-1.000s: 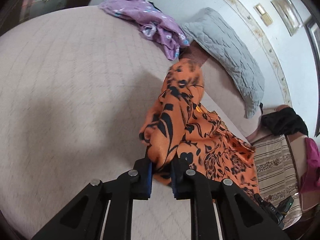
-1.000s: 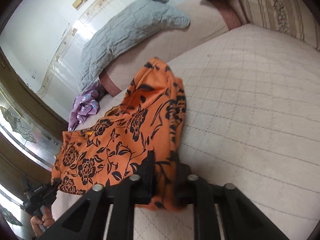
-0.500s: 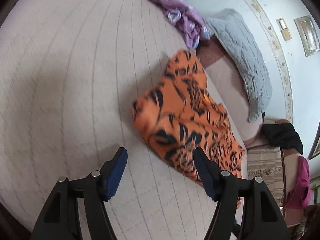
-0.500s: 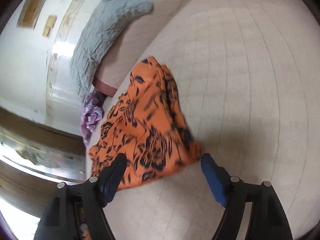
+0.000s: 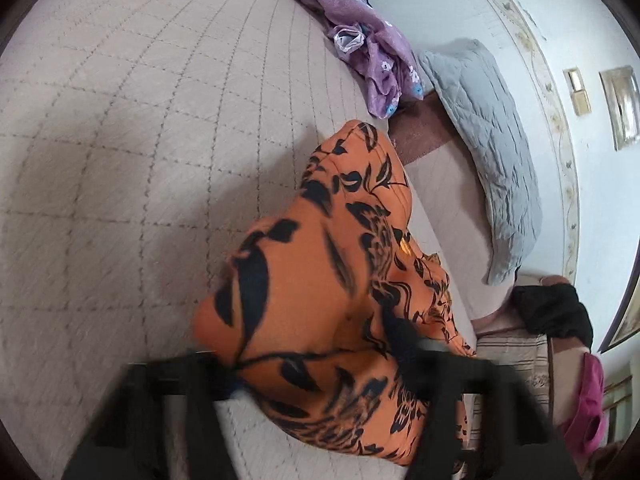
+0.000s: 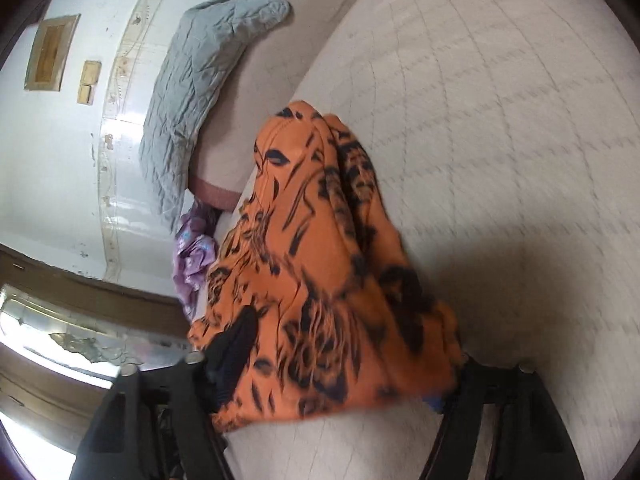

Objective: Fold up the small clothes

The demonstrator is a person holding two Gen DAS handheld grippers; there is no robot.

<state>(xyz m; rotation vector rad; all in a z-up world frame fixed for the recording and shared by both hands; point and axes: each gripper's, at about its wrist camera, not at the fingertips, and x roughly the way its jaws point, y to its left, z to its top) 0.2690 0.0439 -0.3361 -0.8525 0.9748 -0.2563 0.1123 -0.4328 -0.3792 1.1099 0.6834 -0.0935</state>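
Observation:
An orange garment with black floral print (image 5: 320, 300) lies bunched on the quilted beige bed (image 5: 120, 160); it also shows in the right wrist view (image 6: 320, 280). My left gripper (image 5: 320, 364) is open, its jaws wide apart on either side of the garment's near end, the cloth lying between them. My right gripper (image 6: 340, 364) is also open and straddles the other near end of the garment, its fingers partly covered by cloth. Both views are motion-blurred near the fingers.
A purple floral cloth (image 5: 368, 36) lies at the bed's far edge beside a grey quilted pillow (image 5: 488, 152). A black cloth (image 5: 556, 312) and a pink one (image 5: 588, 400) lie at the right. The pillow (image 6: 200, 80) and white wall show in the right wrist view.
Both grippers let go of the orange garment and opened wide a second ago. Since half a second ago both have moved forward, so the garment now lies between each pair of jaws.

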